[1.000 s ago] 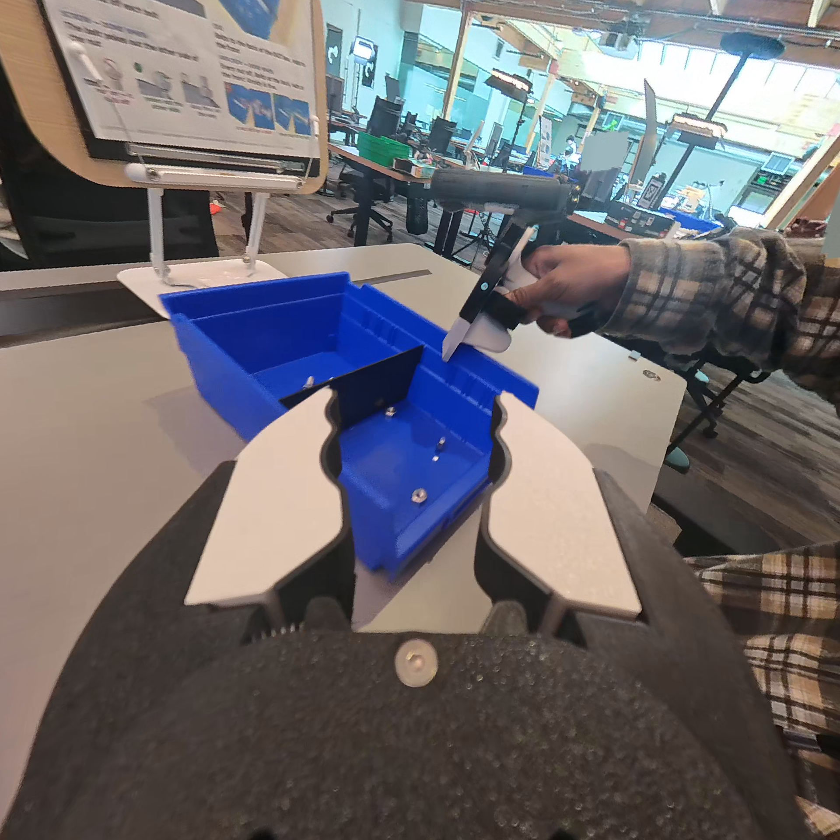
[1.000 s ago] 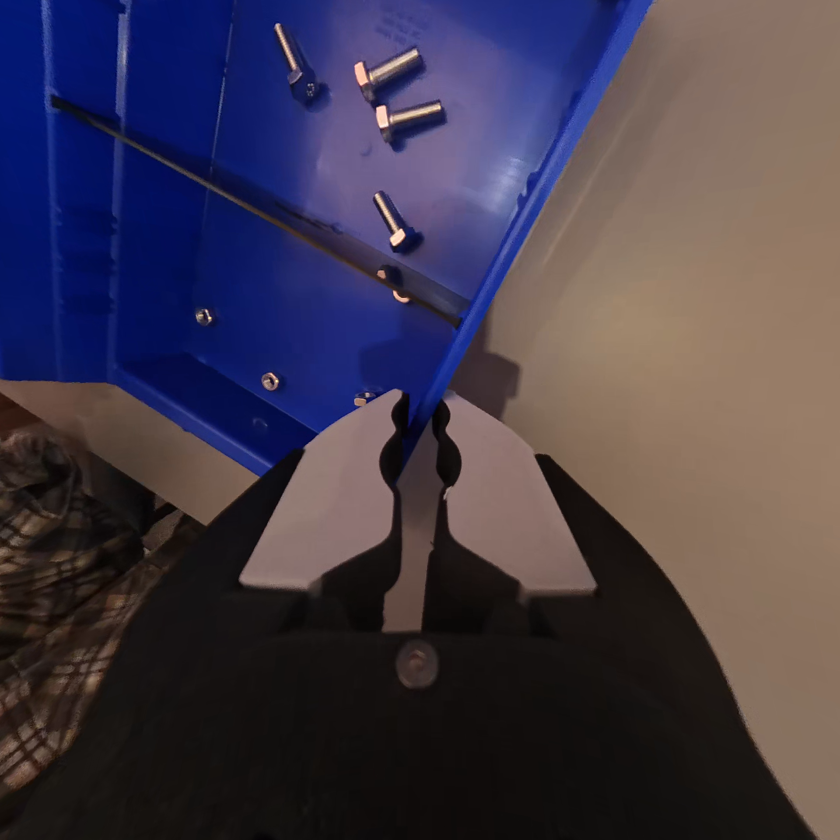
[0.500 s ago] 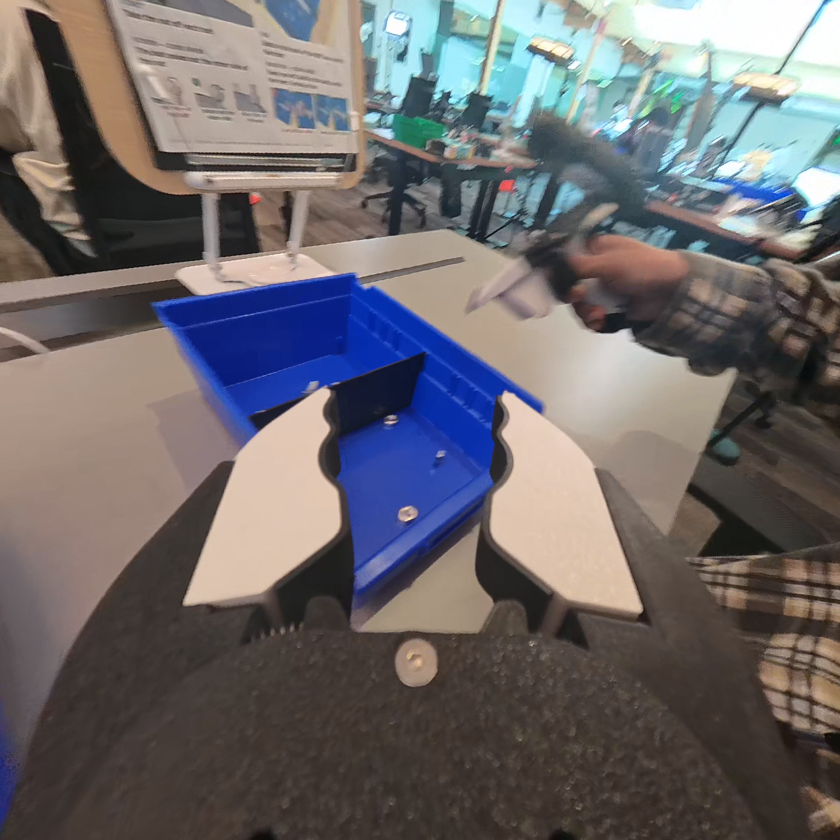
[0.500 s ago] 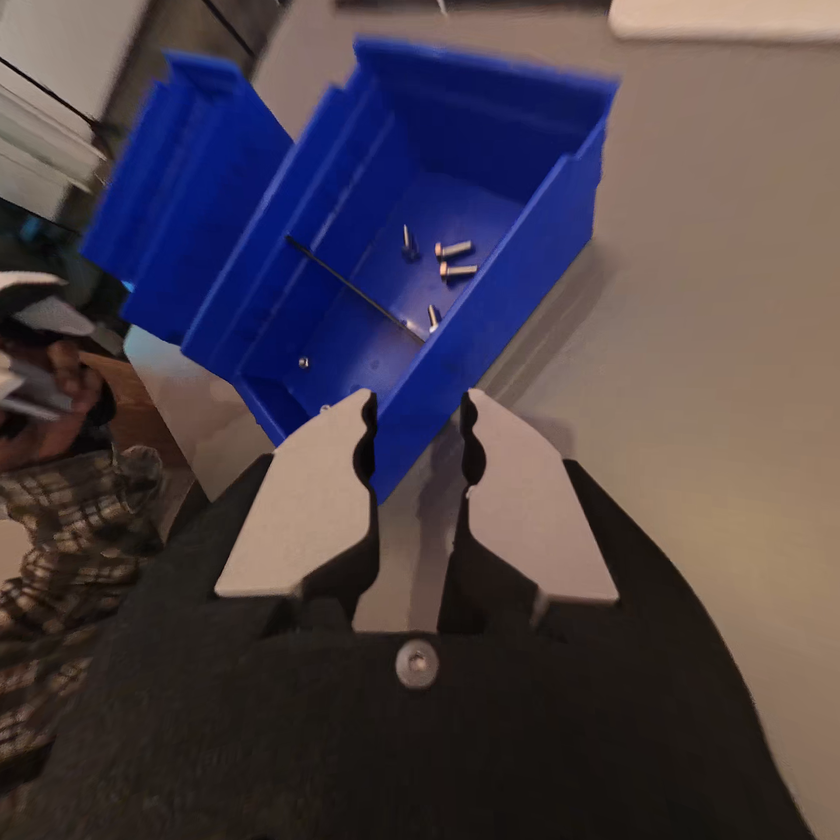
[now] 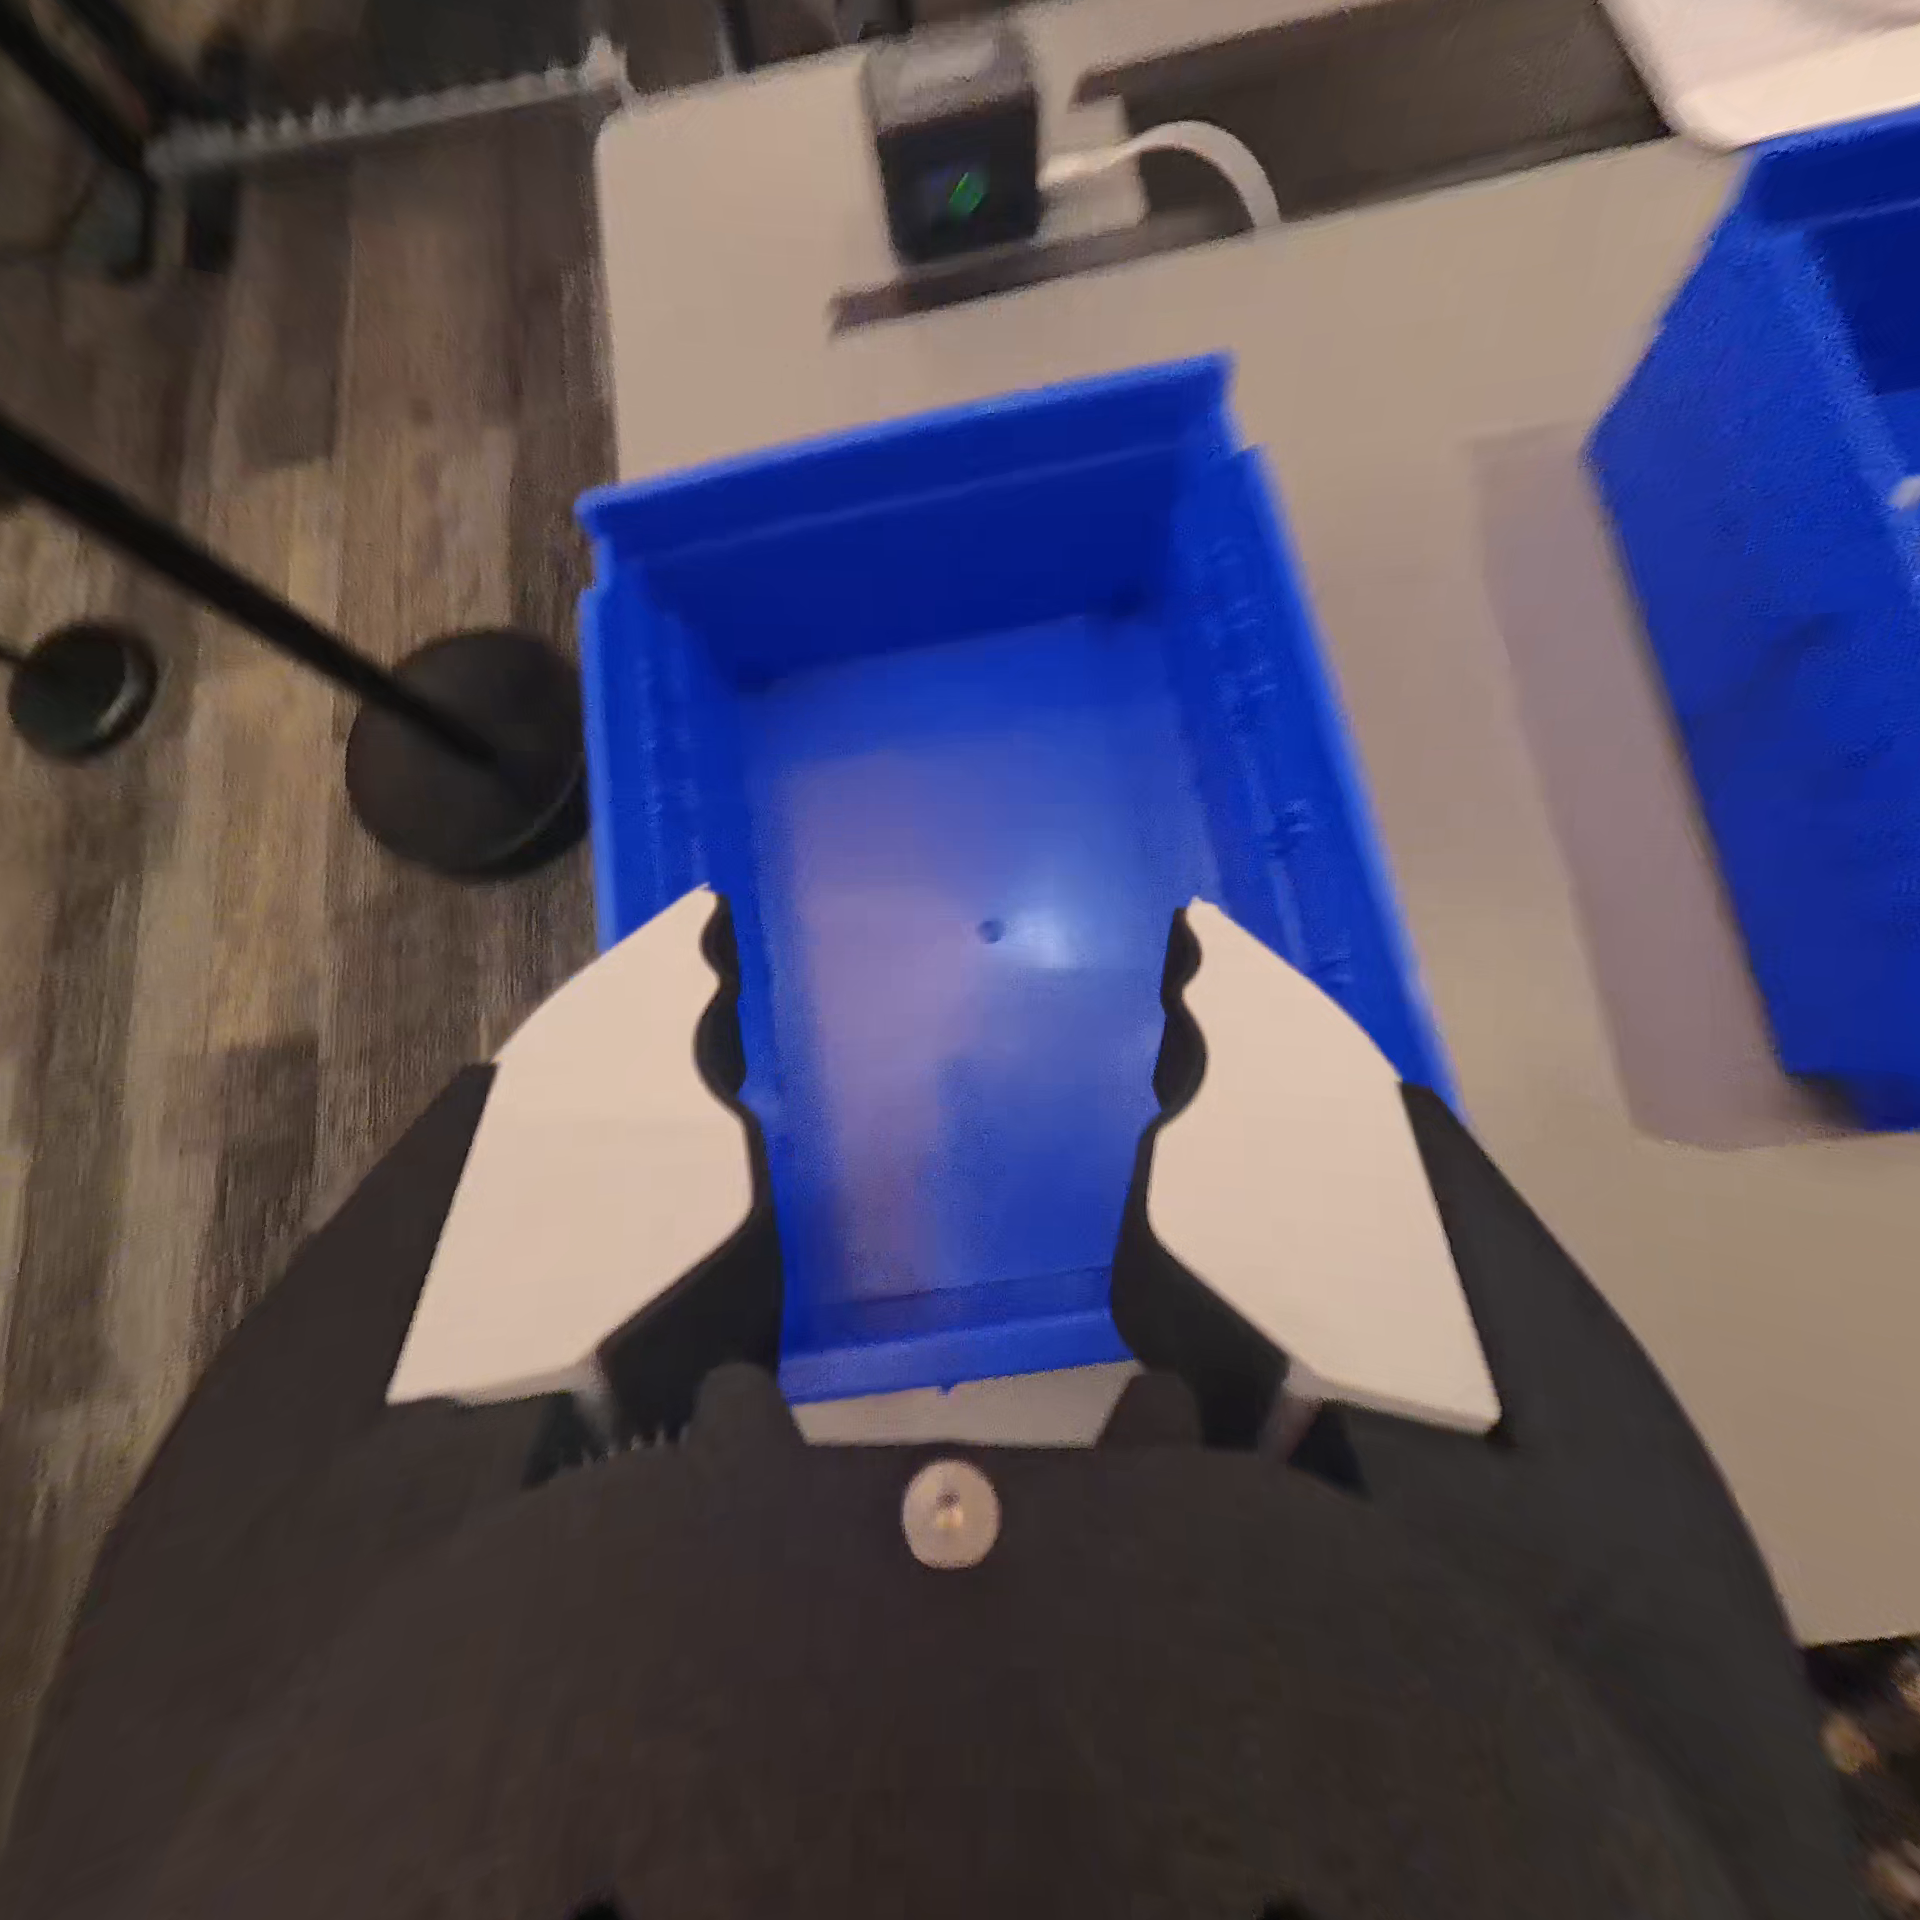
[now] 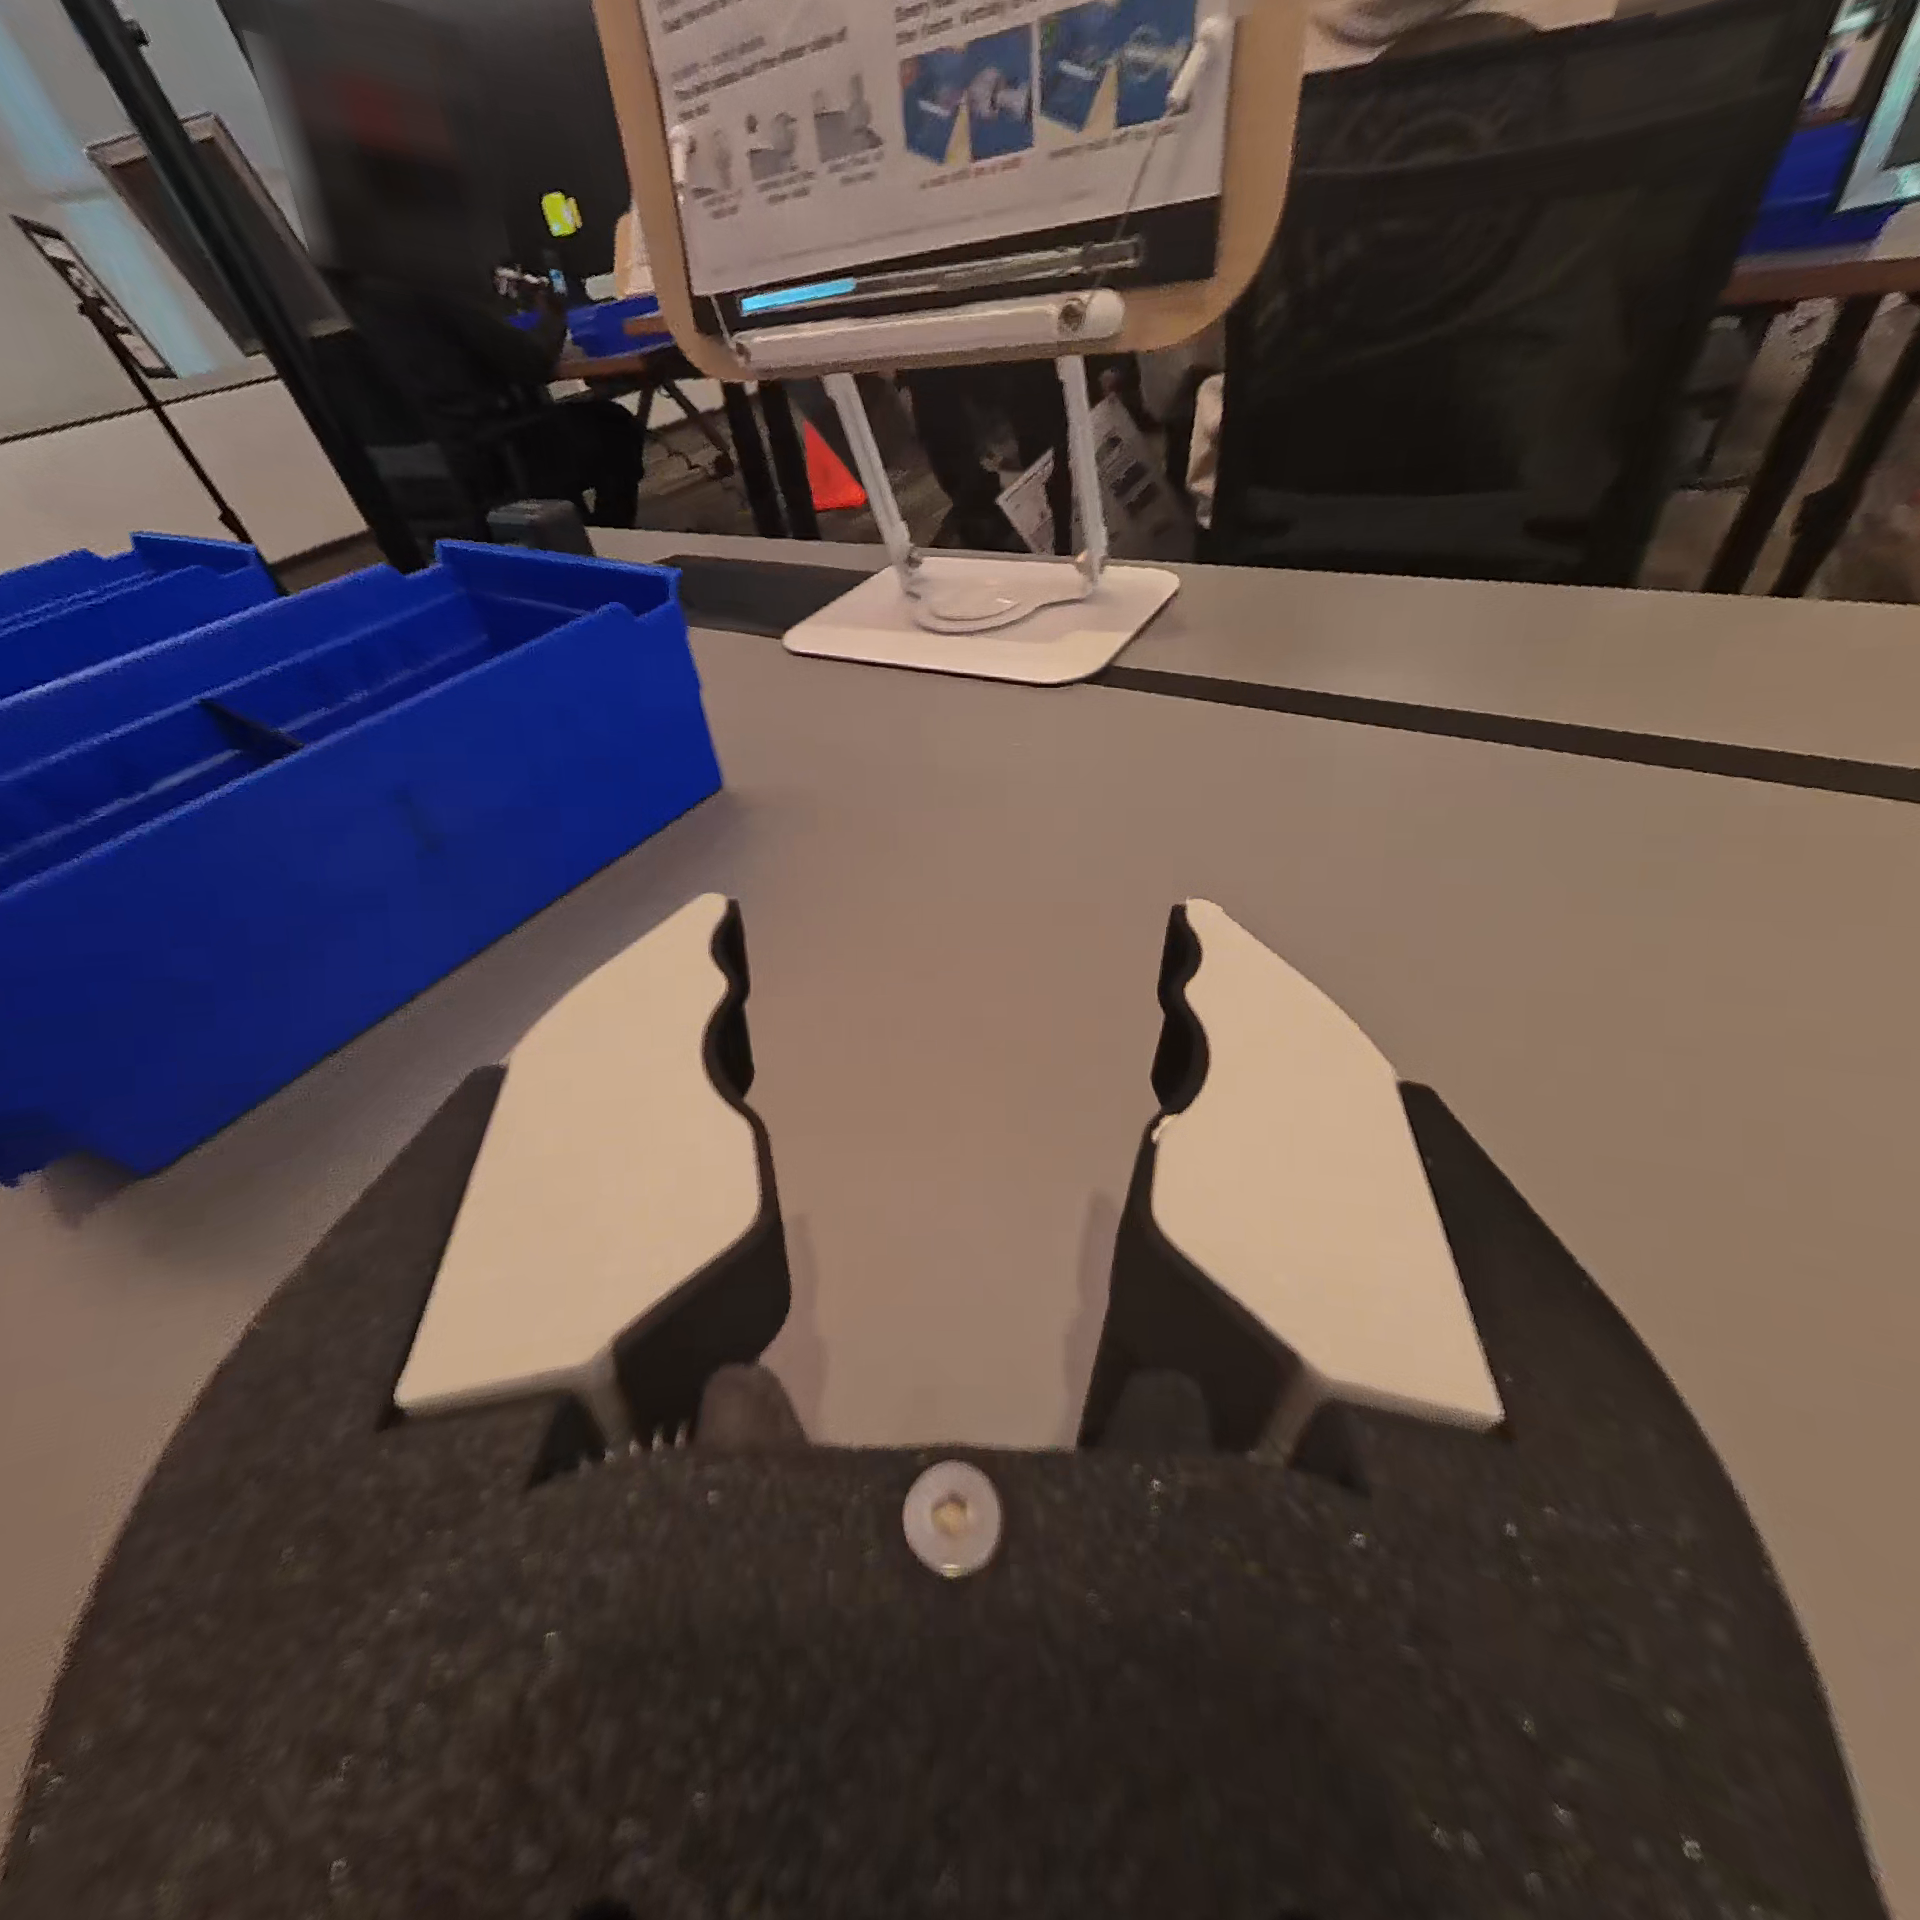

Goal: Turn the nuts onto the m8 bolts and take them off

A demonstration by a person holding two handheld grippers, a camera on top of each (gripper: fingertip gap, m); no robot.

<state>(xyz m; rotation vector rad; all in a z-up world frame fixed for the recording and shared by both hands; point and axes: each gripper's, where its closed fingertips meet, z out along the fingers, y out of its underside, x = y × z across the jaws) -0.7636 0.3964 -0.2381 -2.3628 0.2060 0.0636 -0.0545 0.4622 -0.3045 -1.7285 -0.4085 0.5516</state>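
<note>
left gripper (image 5: 951, 925) spread above empty bin (image 5: 1288, 790) | right gripper (image 6: 956, 914) spread, empty, right of divided bin (image 6: 343, 831) | stand (image 6: 987, 618) beyond

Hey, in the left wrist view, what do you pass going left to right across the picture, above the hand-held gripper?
Small black disc on the floor → round black stand base → empty blue bin → second blue bin at the right edge.
</note>
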